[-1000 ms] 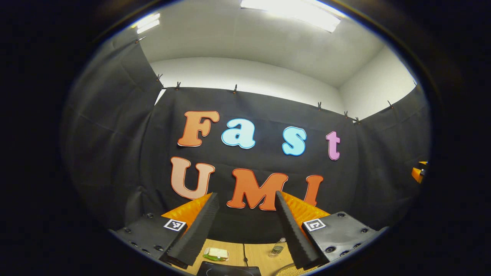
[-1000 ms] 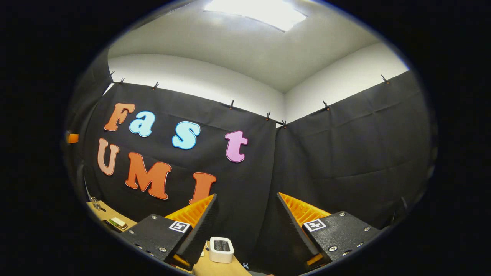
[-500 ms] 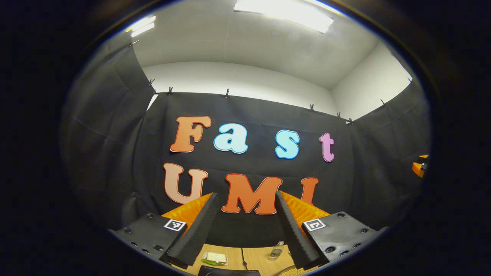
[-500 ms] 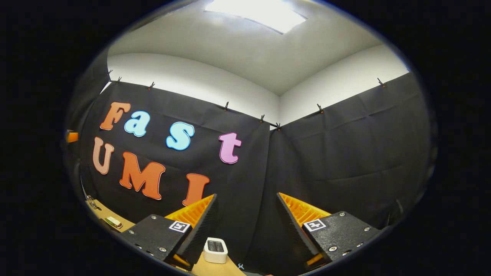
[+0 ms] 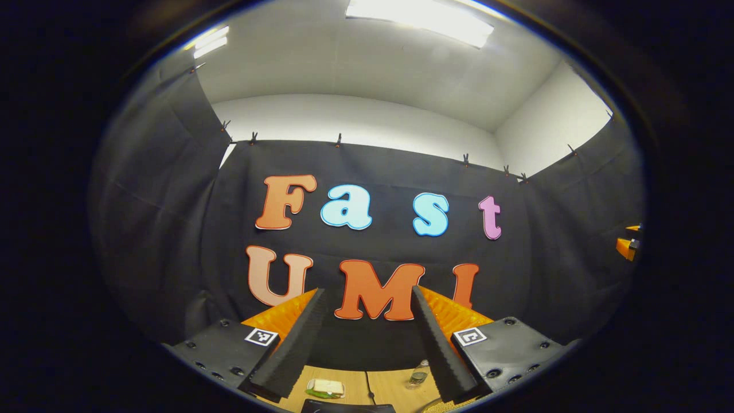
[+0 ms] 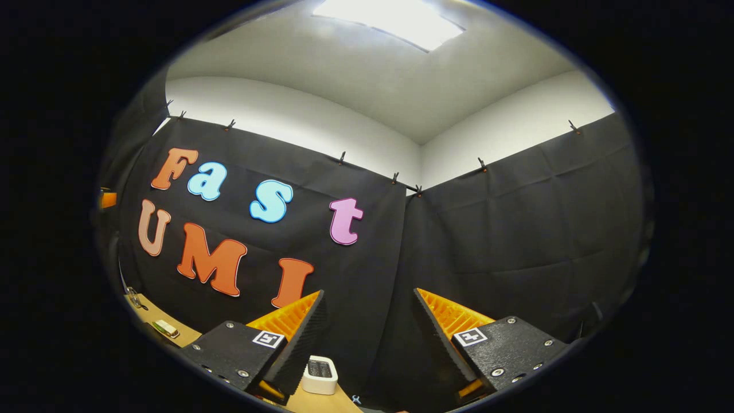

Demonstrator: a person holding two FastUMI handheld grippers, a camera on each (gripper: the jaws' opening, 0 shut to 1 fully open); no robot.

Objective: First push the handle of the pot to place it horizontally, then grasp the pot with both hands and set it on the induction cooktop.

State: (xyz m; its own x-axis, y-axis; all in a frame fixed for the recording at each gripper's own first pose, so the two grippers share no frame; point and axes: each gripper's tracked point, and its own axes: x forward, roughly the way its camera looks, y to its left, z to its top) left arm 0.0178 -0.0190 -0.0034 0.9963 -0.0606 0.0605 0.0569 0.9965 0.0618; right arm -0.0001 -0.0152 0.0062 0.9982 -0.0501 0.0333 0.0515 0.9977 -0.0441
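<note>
Black cloth walls face both raised tools. Left hand-held gripper (image 5: 367, 312) and right hand-held gripper (image 6: 367, 312) stand wide, empty, above the desk (image 5: 390, 387). Pot location cannot be told; task apparently unstarted.

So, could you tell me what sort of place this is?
Probably a recording booth: black cloth clipped up as walls, a wooden table below, and ceiling light panels overhead.
</note>
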